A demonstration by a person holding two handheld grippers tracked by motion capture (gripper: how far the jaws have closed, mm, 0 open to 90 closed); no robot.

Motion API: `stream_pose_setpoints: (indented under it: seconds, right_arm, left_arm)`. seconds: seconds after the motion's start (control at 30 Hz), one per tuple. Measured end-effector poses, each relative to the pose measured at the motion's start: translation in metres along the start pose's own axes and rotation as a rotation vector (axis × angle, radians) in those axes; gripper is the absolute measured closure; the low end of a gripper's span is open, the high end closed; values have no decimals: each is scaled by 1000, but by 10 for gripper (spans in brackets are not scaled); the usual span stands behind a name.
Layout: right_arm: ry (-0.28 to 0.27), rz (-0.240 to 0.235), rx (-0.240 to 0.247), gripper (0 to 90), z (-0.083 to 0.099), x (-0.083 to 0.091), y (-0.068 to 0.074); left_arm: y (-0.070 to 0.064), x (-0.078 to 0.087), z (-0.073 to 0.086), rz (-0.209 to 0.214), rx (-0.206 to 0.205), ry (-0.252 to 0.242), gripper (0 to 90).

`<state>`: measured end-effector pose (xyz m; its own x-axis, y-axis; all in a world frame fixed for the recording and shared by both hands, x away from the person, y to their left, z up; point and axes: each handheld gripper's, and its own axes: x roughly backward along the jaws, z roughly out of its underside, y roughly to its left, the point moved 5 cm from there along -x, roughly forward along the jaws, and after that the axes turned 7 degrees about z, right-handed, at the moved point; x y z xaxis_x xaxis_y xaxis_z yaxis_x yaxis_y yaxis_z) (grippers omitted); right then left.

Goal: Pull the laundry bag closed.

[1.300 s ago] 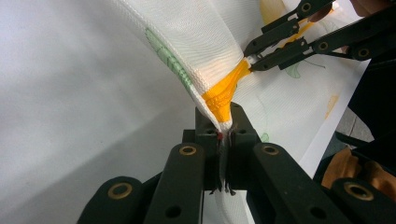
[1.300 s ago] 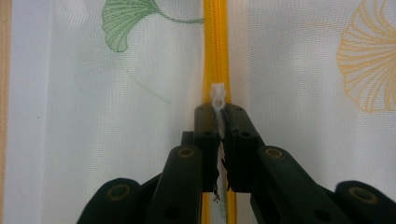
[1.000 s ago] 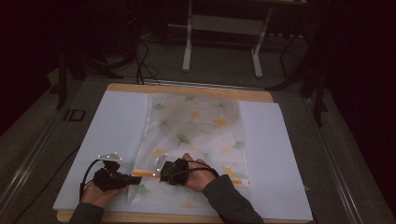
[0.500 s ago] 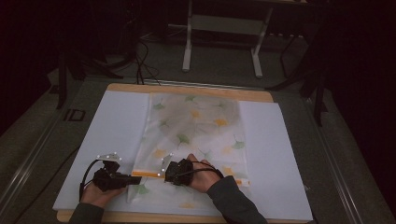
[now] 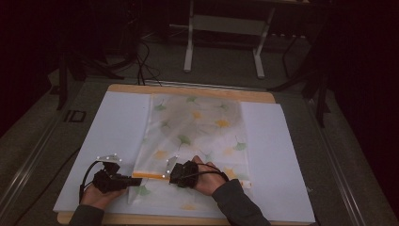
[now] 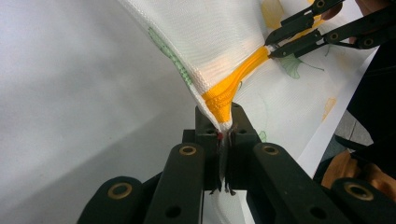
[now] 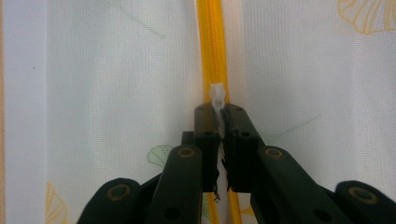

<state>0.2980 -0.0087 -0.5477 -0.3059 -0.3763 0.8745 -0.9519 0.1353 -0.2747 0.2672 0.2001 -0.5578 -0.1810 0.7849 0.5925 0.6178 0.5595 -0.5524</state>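
A white sheet [image 5: 113, 127] covers the wooden table [image 5: 188, 89]; a metal stand [image 5: 226, 28] rises on the floor beyond

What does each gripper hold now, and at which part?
The left gripper pinches the mesh bag at the end of its orange zipper. The right gripper pinches the white zipper pull.

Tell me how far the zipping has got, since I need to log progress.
Done: the left gripper is clamped on the end of the yellow zipper, and the right gripper is shut on the white zipper pull. In hand: the zipper is held taut between them. Left: a stretch of zipper lies between pull and clamped end; which way the pull must travel isn't clear.
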Motion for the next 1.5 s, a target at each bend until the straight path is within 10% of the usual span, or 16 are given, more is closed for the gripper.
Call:
stream_pose_setpoints:
  seconds: [1.5]
  right_arm:
    - [6,27,-70,850,34,21,-2]
  left_arm:
    - [2,4,1,0,7,-8,867]
